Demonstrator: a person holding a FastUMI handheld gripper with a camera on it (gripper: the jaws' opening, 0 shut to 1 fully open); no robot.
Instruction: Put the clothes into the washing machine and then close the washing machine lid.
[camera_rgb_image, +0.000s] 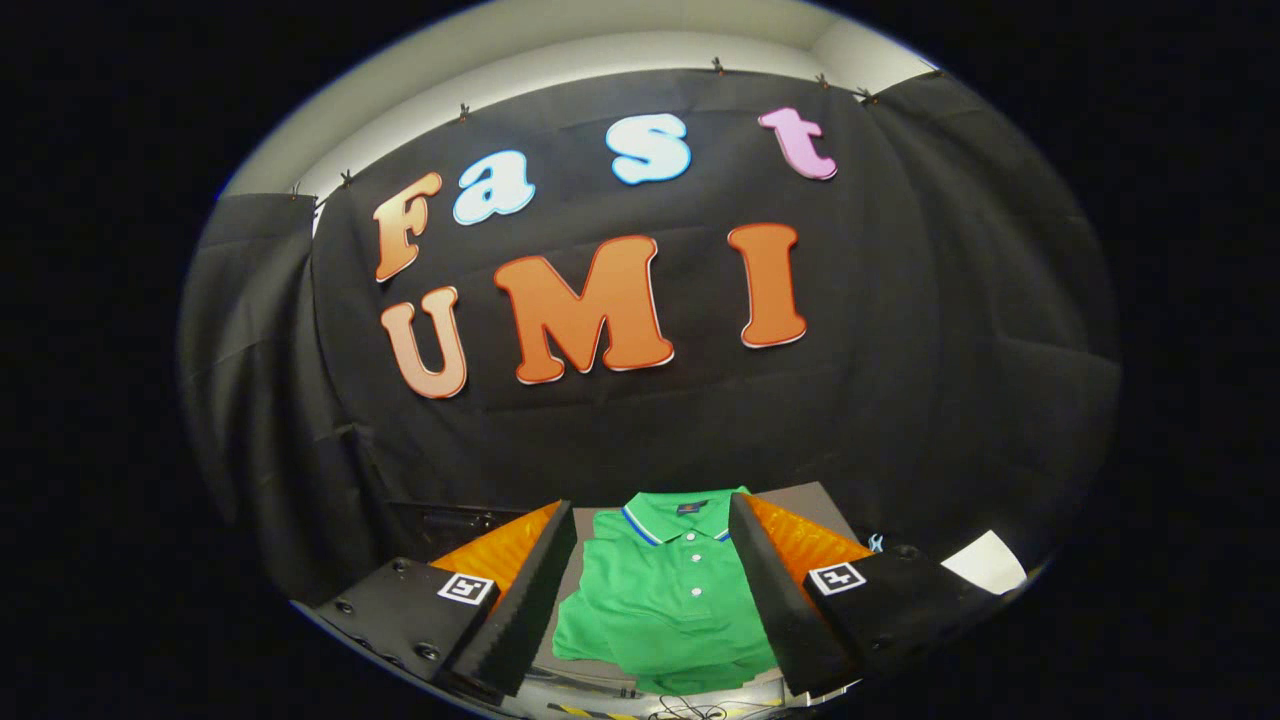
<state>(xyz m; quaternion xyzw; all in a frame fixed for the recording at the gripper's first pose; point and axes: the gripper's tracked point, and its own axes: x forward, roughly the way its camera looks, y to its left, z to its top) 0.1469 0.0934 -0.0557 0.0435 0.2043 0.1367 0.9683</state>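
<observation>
Your gripper (652, 590) fingers spread wide, empty; folded green polo shirt (665, 590) lies on bench (800, 500) between them. Risk: pinching top layer only, so shirt unfolds and trails.

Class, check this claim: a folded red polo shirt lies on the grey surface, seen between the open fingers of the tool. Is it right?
Not quite: the shirt is green, not red. The gripper view shows it folded on the grey surface, seen between the open fingers of the tool.
</observation>
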